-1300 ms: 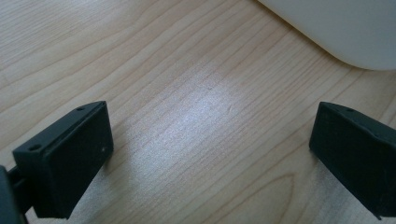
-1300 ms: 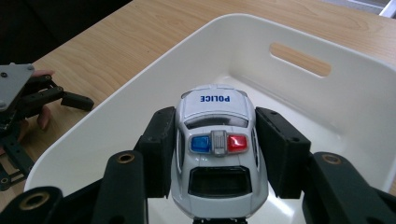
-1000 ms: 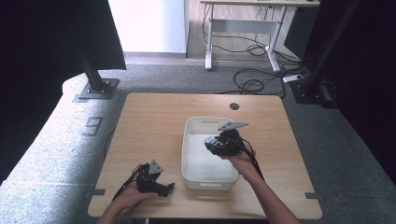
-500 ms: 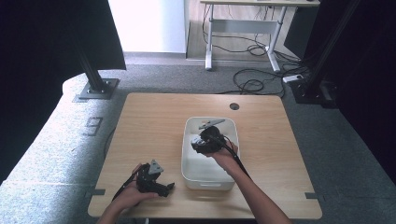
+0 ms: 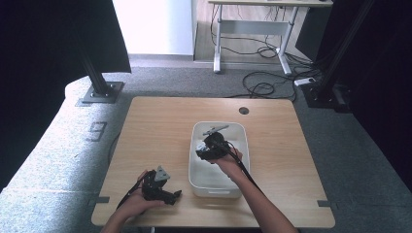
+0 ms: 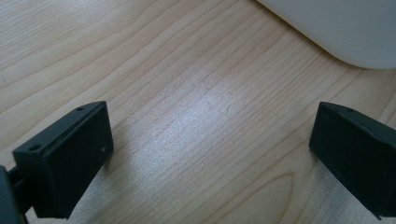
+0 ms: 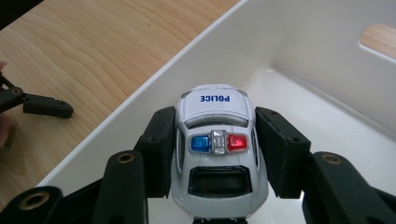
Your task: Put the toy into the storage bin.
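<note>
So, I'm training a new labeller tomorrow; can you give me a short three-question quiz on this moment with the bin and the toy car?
1. True or false: the right gripper is shut on the toy police car.
2. Where is that car: A) on the bare table, B) over the inside of the white bin, C) on the floor?
3. What lies between the jaws of the left gripper?

Key
1. True: both pads press on the car's sides.
2. B: the bin's white walls and floor surround it in the right gripper view.
3. Nothing but bare wooden table; the jaws stand wide apart, beside the bin's corner.
</note>
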`<act>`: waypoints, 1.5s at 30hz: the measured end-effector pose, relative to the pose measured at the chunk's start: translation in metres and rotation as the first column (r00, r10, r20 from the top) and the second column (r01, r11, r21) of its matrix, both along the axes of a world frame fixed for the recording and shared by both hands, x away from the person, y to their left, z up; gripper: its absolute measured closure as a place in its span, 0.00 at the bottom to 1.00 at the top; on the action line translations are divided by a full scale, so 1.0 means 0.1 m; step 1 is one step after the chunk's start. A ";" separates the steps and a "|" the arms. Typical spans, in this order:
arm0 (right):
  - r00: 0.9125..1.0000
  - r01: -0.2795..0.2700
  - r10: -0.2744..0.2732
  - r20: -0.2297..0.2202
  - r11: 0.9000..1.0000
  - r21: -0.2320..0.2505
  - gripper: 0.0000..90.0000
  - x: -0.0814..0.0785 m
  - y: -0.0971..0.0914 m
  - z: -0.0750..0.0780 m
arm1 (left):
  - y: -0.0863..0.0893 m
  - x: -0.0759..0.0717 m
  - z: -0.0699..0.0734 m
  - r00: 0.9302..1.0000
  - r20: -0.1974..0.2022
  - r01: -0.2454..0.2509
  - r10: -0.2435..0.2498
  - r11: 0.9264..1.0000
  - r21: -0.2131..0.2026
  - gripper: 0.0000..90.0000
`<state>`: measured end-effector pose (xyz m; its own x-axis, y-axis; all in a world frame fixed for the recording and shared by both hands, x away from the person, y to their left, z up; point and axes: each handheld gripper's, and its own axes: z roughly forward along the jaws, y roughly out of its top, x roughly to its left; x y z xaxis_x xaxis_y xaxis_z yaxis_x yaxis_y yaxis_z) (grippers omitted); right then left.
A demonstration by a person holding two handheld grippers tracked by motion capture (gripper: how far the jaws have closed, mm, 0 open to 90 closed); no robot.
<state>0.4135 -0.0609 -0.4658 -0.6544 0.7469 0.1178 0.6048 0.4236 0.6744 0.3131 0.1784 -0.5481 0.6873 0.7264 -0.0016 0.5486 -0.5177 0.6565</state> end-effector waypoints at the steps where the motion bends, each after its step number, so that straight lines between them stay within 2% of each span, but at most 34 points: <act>1: 1.000 0.002 -0.002 -0.002 1.000 0.000 0.56 0.01 0.00 -0.01 | 0.00 0.00 0.00 1.000 0.000 0.000 0.000 1.000 0.000 0.00; 10: 0.998 0.046 -0.047 -0.051 0.999 -0.022 0.56 0.14 0.02 -0.16 | 0.00 0.00 0.00 1.000 0.000 -0.002 0.002 1.000 -0.002 0.00; 18: 0.990 0.058 -0.070 -0.126 0.994 -0.097 0.56 0.26 0.14 -0.38 | 0.00 0.00 0.00 1.000 0.001 0.001 -0.001 1.000 0.001 0.00; 24: 0.980 0.063 -0.079 -0.182 0.994 -0.091 0.55 0.30 0.17 -0.53 | 0.00 -0.01 0.00 1.000 0.000 -0.001 0.001 1.000 -0.003 0.00; 27: 0.981 0.064 -0.081 -0.177 0.993 -0.101 0.54 0.30 0.19 -0.53 | 0.00 -0.01 0.00 1.000 0.002 -0.003 0.003 1.000 -0.007 0.00; 30: 0.981 0.075 -0.093 -0.172 0.991 -0.112 0.45 0.29 0.19 -0.53 | 0.00 -0.01 0.00 1.000 0.002 -0.002 0.002 1.000 -0.005 0.00; 34: 0.979 0.084 -0.096 -0.178 0.994 -0.077 0.40 0.27 0.11 -0.45 | 0.00 -0.01 0.00 1.000 0.002 -0.002 0.002 1.000 -0.006 0.00; 36: 0.983 0.064 -0.074 -0.168 0.996 -0.066 0.39 0.23 0.06 -0.41 | 0.00 -0.01 0.00 1.000 0.002 -0.002 0.002 1.000 -0.006 0.00; 38: 0.983 0.026 -0.037 -0.183 0.998 -0.063 0.38 0.19 0.04 -0.41 | 0.00 -0.01 0.00 1.000 0.002 -0.002 0.002 1.000 -0.006 0.00; 40: 0.981 -0.003 -0.013 -0.194 0.997 -0.081 0.38 0.14 0.06 -0.44 | 0.00 -0.02 0.00 1.000 0.002 -0.003 0.003 1.000 -0.006 0.00; 41: 0.979 -0.009 -0.009 -0.202 0.996 -0.088 0.38 0.13 0.07 -0.46 | 0.00 -0.02 0.00 1.000 0.002 -0.003 0.003 1.000 -0.006 0.00; 43: 0.982 -0.008 -0.012 -0.191 0.995 -0.101 0.39 0.10 0.09 -0.49 | 0.00 -0.02 0.00 1.000 0.002 -0.004 0.004 1.000 -0.006 0.00; 45: 0.979 -0.004 -0.014 -0.202 0.996 -0.088 0.41 0.09 0.09 -0.49 | 0.00 -0.02 0.00 1.000 0.002 -0.004 0.004 1.000 -0.006 0.00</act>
<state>0.4227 -0.0519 -0.5144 -0.6198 0.7634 0.1816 0.7271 0.4717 0.4988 0.3114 0.1789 -0.5485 0.6843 0.7292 -0.0043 0.5494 -0.5118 0.6605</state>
